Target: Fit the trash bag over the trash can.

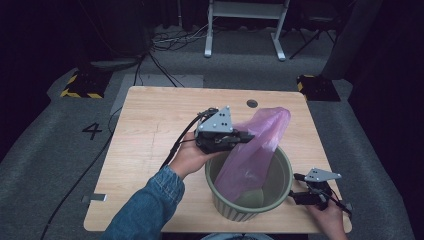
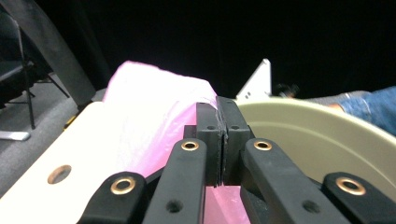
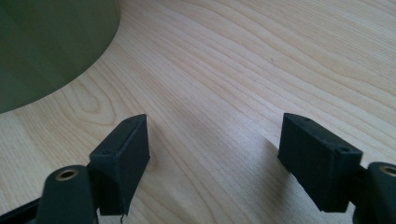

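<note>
From the high view, a pink plastic bag (image 1: 255, 150) stands half inside a green ribbed bin (image 1: 280, 192) at the near edge of the wooden tabletop (image 1: 150, 130). The bag's long axis slants: its lower end sits down in the bin, and its top leans up and away, out past the bin's far rim. It is thin, translucent and crumpled, narrowing toward the top. The left tongs (image 1: 247, 136) come in from the bin's left and are pinched shut on the bag's side, above the bin's far-left rim. The right tongs (image 1: 295, 187) rest just beside the bin's right wall, low over the tabletop, with nothing between them.

The left gripper view gives what the high view cannot: the two black jaws pressed flat together with a thin pink film caught in the seam, the bag (image 2: 154, 116) billowing to their left and the bin's pale rim (image 2: 317, 121) curving to their right.

The right gripper view shows those jaws standing wide apart over bare wood grain, the bin's green wall (image 3: 51, 46) apart from them at upper left.
</note>
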Demonstrator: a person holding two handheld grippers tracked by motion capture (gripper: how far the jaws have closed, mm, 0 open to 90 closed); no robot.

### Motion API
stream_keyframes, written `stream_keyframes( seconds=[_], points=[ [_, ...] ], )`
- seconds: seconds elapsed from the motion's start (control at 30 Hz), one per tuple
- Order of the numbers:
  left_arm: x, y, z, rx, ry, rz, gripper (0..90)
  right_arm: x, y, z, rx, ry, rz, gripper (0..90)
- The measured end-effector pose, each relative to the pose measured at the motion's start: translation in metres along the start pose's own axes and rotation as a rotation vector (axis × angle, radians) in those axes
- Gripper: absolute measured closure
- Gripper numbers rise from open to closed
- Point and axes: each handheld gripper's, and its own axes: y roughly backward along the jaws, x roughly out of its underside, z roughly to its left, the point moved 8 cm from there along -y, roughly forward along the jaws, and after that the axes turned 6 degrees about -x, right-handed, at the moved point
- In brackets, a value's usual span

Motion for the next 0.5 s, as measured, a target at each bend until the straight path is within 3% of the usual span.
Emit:
stream_keyframes(
  seconds=[0.07, 0.17, 0.37, 0.5],
  points=[
    [0.006, 0.003, -0.006, 0.008, -0.001, 0.006, 88.7, 0.000, 0.001, 0.000, -0.008, 0.005, 0.001, 27.1],
    [0.015, 0.008, -0.015, 0.015, -0.012, 0.029, 88.0, 0.001, 0.004, 0.002, -0.029, 0.024, -0.017, 40.9],
    [0.035, 0.015, -0.035, 0.029, -0.017, 0.077, 87.9, -0.002, 0.009, 0.004, -0.042, 0.028, -0.013, 48.6],
    [0.043, 0.020, -0.045, 0.040, -0.004, 0.112, 87.9, -0.019, 0.026, 0.007, -0.065, 0.010, -0.086, 49.4]
  ],
)
